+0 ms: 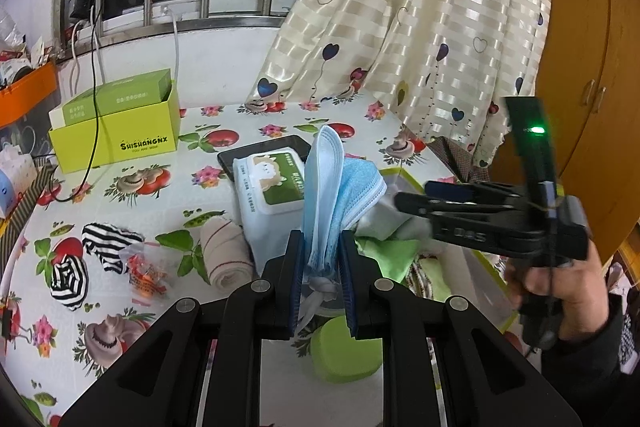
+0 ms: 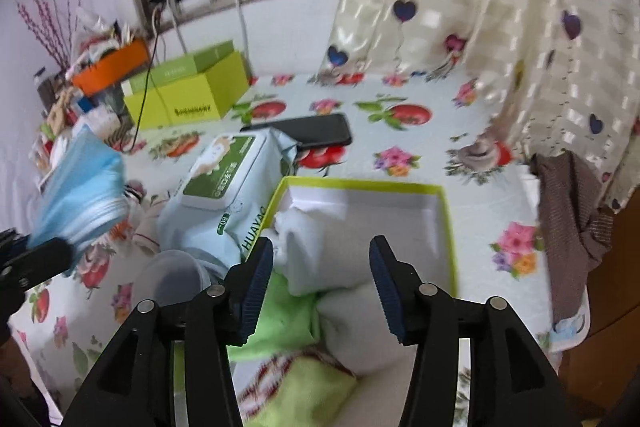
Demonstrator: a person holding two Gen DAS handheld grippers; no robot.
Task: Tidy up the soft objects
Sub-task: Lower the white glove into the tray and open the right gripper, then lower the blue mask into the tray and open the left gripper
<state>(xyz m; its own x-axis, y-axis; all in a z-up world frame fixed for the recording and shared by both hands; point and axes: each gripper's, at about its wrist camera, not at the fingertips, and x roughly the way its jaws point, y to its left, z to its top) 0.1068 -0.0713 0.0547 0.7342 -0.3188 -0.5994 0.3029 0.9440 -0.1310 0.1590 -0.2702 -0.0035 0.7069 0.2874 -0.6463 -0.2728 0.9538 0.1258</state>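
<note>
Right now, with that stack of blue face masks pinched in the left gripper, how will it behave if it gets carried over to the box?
The face masks probably flop: their upper ends already fan apart above the left gripper. They look light. Loose layers may slip out.

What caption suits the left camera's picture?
Left gripper clamps blue face masks above a flowered tablecloth.

Wipes pack point(image 2: 224, 195) left of open box point(image 2: 450, 227); cloths point(image 2: 320, 259) inside; phone point(image 2: 316, 131) behind pack.
</note>
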